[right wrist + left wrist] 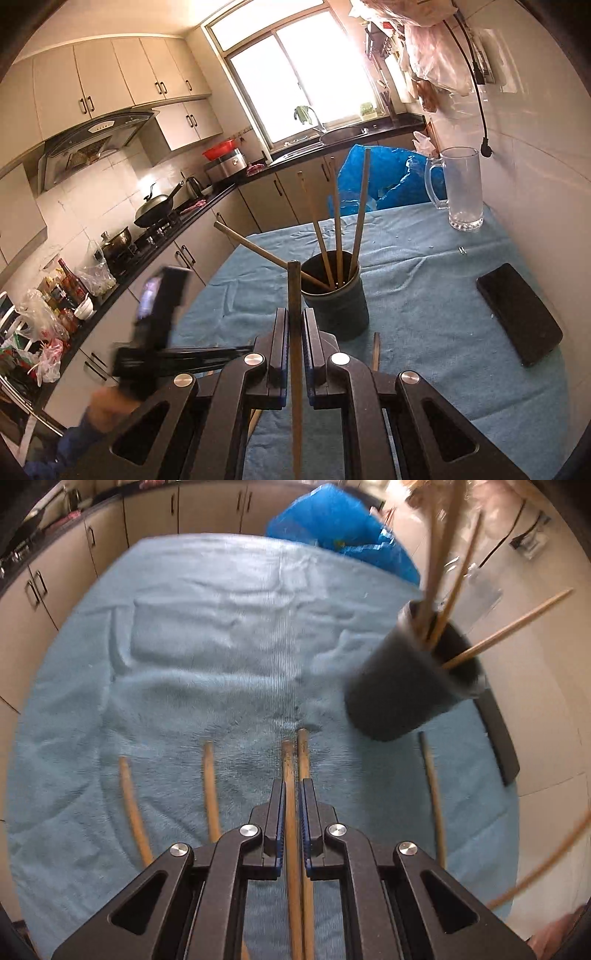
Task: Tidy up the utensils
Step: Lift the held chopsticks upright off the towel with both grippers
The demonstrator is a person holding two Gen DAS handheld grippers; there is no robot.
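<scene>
A dark cup (338, 302) stands on the blue towel (424, 295) with several wooden chopsticks (337, 221) upright in it. It also shows blurred in the left wrist view (406, 686). My left gripper (293, 786) is shut on a chopstick (290, 775) low over the towel, with another chopstick (303, 753) lying close beside it. More chopsticks (210, 786) lie on the towel to either side. My right gripper (294, 314) is shut on a chopstick (294, 288) and holds it in the air just before the cup.
A black phone (519, 314) lies on the towel at the right. A glass mug (463, 186) and a blue plastic bag (388, 173) are at the far end. Kitchen counter and cabinets (184, 258) run along the left. The wall is close on the right.
</scene>
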